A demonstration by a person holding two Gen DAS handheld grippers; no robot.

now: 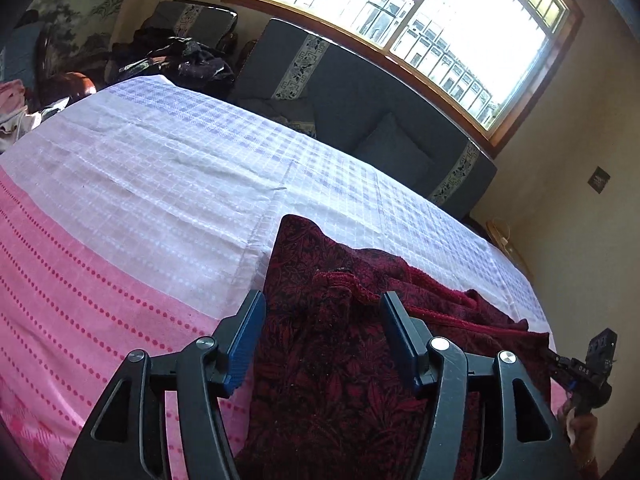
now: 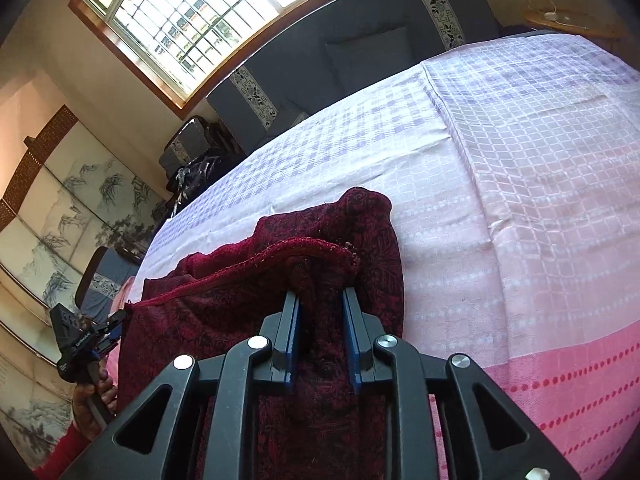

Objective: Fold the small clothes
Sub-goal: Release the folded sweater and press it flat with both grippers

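Observation:
A dark red patterned garment (image 1: 336,360) lies on the pink and white cloth-covered table (image 1: 120,200). My left gripper (image 1: 322,308) is open, its fingers on either side of a raised fold of the garment. In the right wrist view the same garment (image 2: 372,240) lies bunched under my right gripper (image 2: 320,304), whose fingers stand close together with a ridge of the fabric between them. The right gripper also shows in the left wrist view (image 1: 592,364) at the garment's far edge, and the left gripper shows in the right wrist view (image 2: 114,322) at the garment's left corner.
A dark sofa (image 1: 360,92) with cushions stands under a barred window (image 1: 400,12) behind the table. A pile of dark clothes (image 1: 180,60) lies on a chair at the back left. Pink clothes (image 1: 12,100) lie at the far left. A painted screen (image 2: 60,208) stands by the wall.

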